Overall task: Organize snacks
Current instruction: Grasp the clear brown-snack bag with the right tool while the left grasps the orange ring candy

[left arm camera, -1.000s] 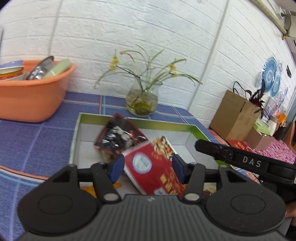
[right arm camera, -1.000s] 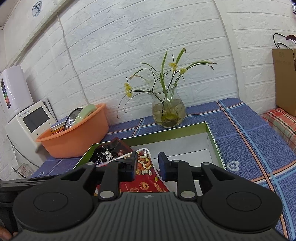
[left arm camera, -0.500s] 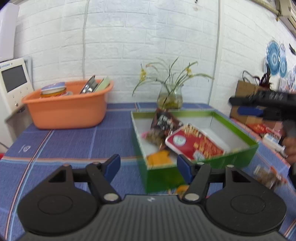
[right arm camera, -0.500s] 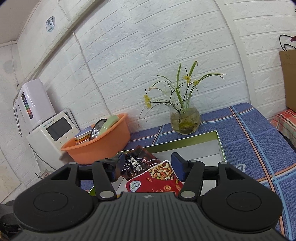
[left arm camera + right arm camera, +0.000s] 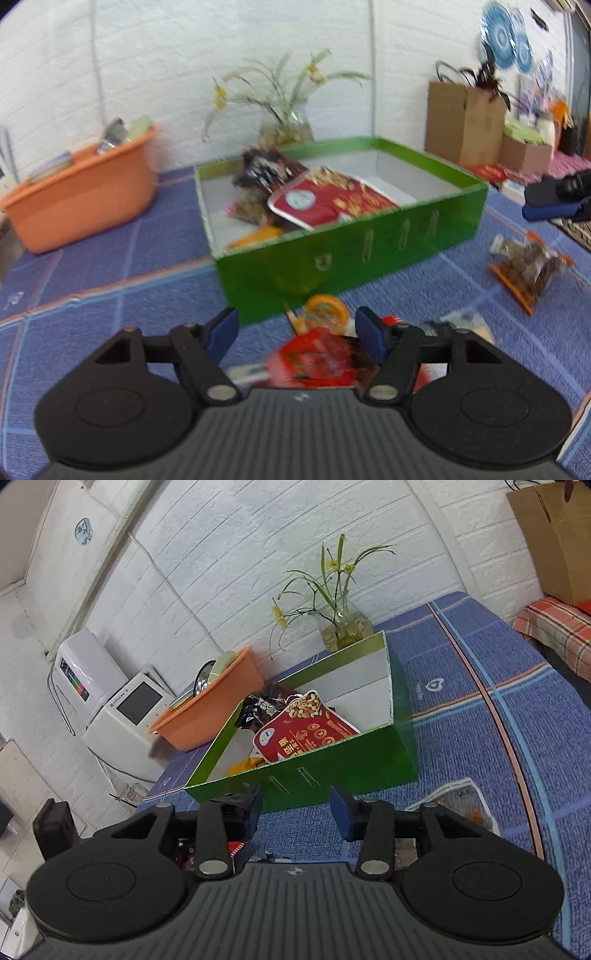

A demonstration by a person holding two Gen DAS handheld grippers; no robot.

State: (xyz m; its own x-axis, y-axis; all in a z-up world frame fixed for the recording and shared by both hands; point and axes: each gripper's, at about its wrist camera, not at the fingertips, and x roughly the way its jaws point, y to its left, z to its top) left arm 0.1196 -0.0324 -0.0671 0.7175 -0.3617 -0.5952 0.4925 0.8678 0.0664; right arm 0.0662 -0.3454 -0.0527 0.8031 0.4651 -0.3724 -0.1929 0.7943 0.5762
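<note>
A green box (image 5: 343, 254) (image 5: 332, 764) on the blue tablecloth holds a red nut packet (image 5: 332, 203) (image 5: 299, 734), a dark packet (image 5: 266, 170) (image 5: 266, 705) and an orange snack (image 5: 258, 234). My left gripper (image 5: 295, 332) is open, in front of the box, with a red packet (image 5: 317, 362) and an orange-ringed snack (image 5: 325, 310) on the cloth between its fingers. A clear bag with orange trim (image 5: 524, 266) lies to the right. My right gripper (image 5: 295, 808) is open and empty in front of the box; a clear packet (image 5: 458, 801) lies to its right.
An orange basin (image 5: 81, 192) (image 5: 210, 709) with dishes stands left of the box. A glass vase with flowers (image 5: 284, 125) (image 5: 343, 627) stands behind it. A white appliance (image 5: 125, 709) is at the far left. Cardboard boxes (image 5: 465, 125) stand at the right.
Both grippers have pulled back from over the box to in front of it. The left one has dropped low over the loose snacks on the cloth. The right gripper has opened wider.
</note>
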